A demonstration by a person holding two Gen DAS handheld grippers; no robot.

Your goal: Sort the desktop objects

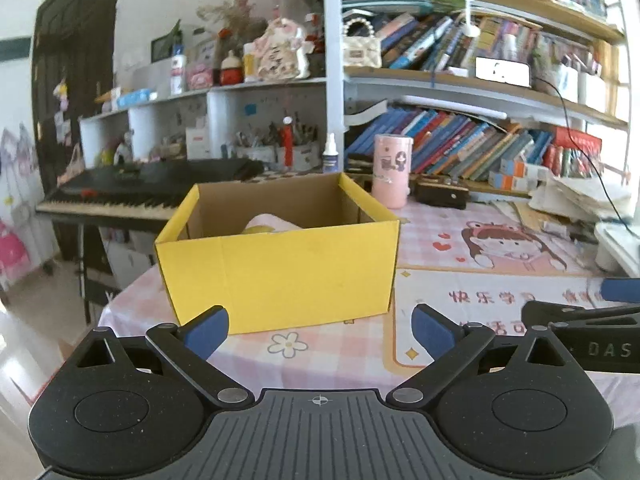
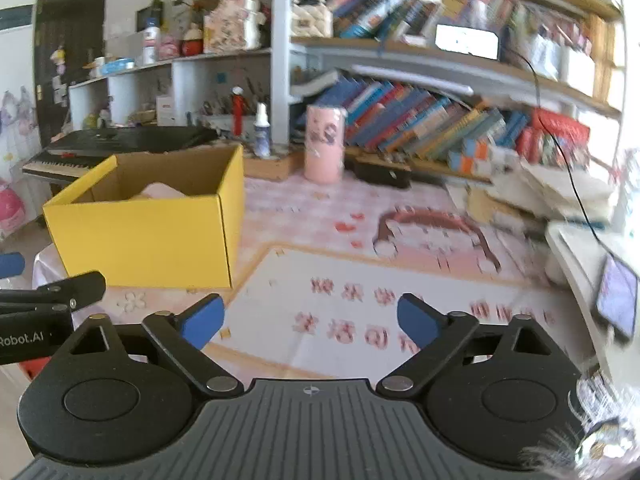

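A yellow cardboard box (image 1: 280, 276) stands open on the pink patterned desk mat, with a pale pink object (image 1: 268, 225) lying inside it. The box also shows in the right wrist view (image 2: 148, 236), at the left. My left gripper (image 1: 320, 330) is open and empty, just in front of the box's near wall. My right gripper (image 2: 310, 320) is open and empty above the mat's white panel, to the right of the box. Each gripper's arm shows at the edge of the other's view.
A pink cylinder cup (image 1: 392, 170) and a black case (image 1: 442, 194) stand behind the box by the bookshelf. A spray bottle (image 1: 330, 154) stands at the shelf post. A keyboard (image 1: 132, 190) is at the left. Papers (image 2: 560, 192) and a phone (image 2: 616, 304) lie at the right.
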